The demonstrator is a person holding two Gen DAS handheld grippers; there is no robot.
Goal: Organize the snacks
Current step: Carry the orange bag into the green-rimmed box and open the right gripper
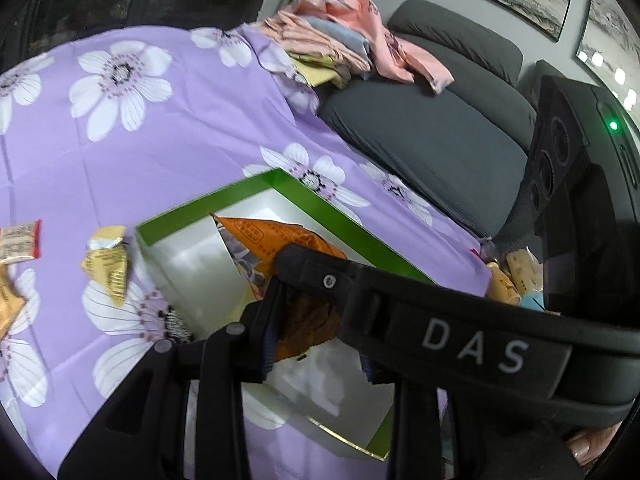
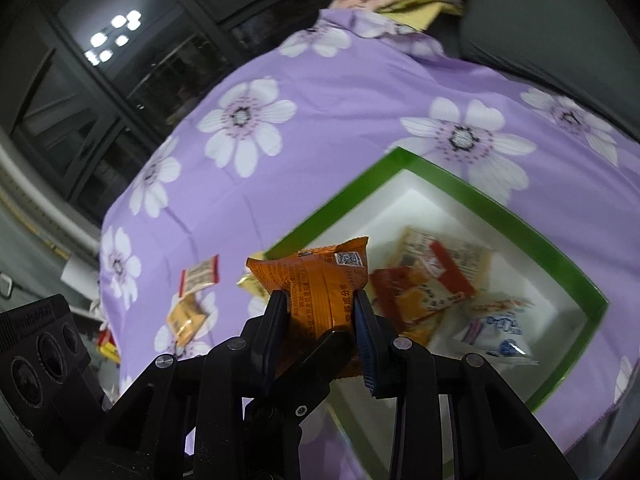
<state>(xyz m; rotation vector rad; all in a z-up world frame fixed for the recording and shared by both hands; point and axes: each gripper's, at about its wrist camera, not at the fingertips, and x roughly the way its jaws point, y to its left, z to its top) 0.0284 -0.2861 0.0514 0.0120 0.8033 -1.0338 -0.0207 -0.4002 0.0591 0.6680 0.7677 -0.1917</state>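
My right gripper [image 2: 322, 312] is shut on an orange snack packet [image 2: 320, 276] and holds it above the near-left rim of the green box [image 2: 516, 216]. Several packets [image 2: 432, 280] lie inside the box on its white floor. In the left wrist view the same orange packet [image 1: 276, 240] hangs over the green box [image 1: 320, 204], and the right gripper's arm crosses right in front of my left gripper [image 1: 316, 340]. Whether my left fingers also press the packet, I cannot tell. Loose packets lie on the purple flowered cloth: a yellow one [image 1: 108, 268] and a red-and-white one [image 1: 20, 240].
More loose packets [image 2: 198, 276] lie left of the box on the cloth [image 2: 320, 120]. A grey sofa [image 1: 440, 132] with a pile of folded clothes [image 1: 344, 44] stands behind the table. Dark windows [image 2: 120, 60] are at the far left.
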